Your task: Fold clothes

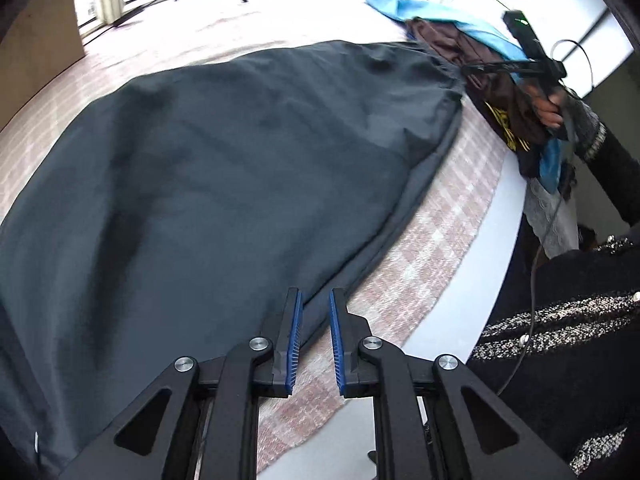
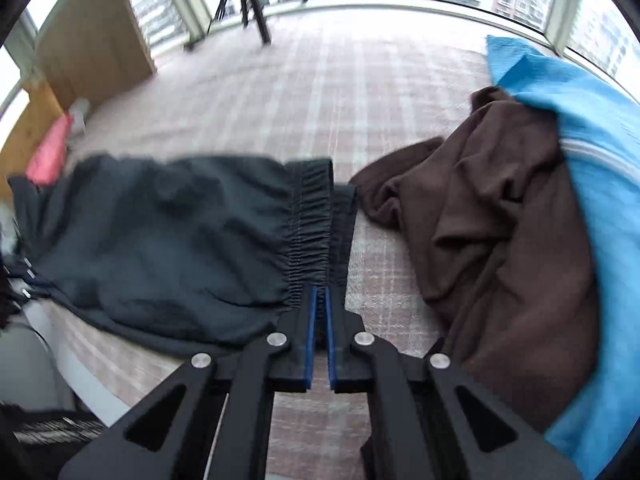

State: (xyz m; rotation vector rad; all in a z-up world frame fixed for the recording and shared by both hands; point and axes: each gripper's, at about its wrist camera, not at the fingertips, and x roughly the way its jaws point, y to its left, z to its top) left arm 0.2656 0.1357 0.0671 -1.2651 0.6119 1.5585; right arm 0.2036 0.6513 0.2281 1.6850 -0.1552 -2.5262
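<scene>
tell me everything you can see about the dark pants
The dark pants look like thin, matte charcoal fabric with a gathered elastic waistband. They lie spread and lightly wrinkled on the pink plaid bedcover. The right hand-held gripper is shut on the waistband; the left hand-held gripper straddles the hem edge.

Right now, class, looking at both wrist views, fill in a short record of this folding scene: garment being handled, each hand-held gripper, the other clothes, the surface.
garment: dark grey trousers, spread flat
right hand-held gripper: shut on the elastic waistband
left hand-held gripper: jaws slightly apart over the trousers' edge, grip unclear
other clothes: brown garment heaped beside the waistband, blue garment partly over it
surface: pink checked cover
</scene>
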